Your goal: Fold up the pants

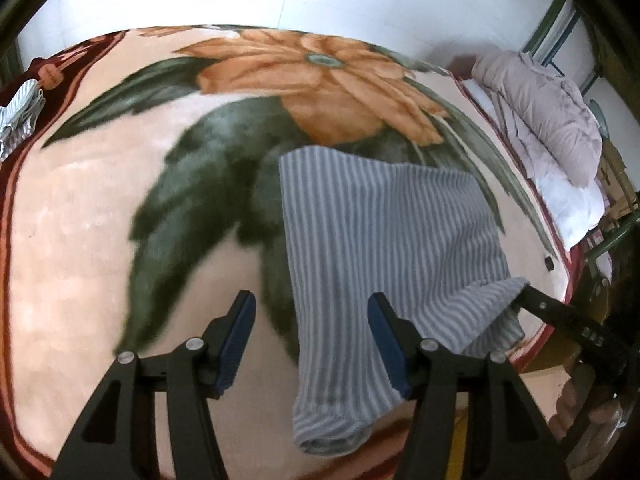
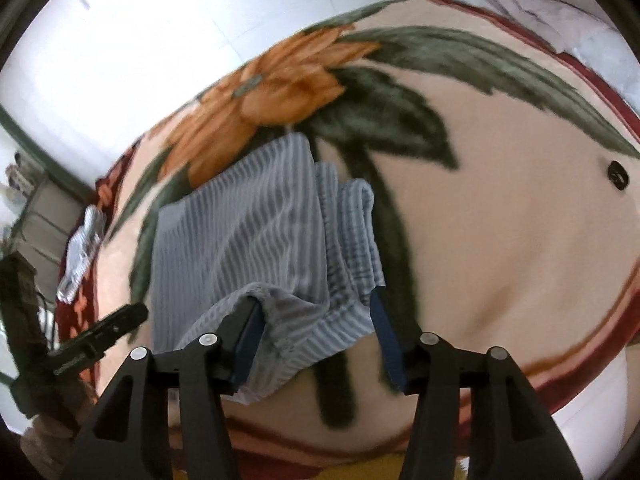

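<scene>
Left tongs point(image 1: 312, 312): we hold them spread wide, gripping nothing; the pants' near edge lies between and under the fingers, seemingly untouched.
Right tongs point(image 2: 318, 312): also spread wide; a lifted flap of cloth drapes over the left finger point(image 2: 250, 320) and sags into the gap. We cannot tell whether it is pinched or merely resting.
Pants point(image 1: 384, 232): striped grey, partly folded, straight ahead of both tongs, flat on the blanket except that raised corner.
Why so: we judge the corner is up so it can be carried over for the next fold, the left tongs waiting beside it.
Blanket point(image 1: 100, 220): floral, beneath everything.
Striped cloth point(image 1: 20, 112): far left of our left tongs.
Quilt point(image 1: 548, 112): far right.
</scene>
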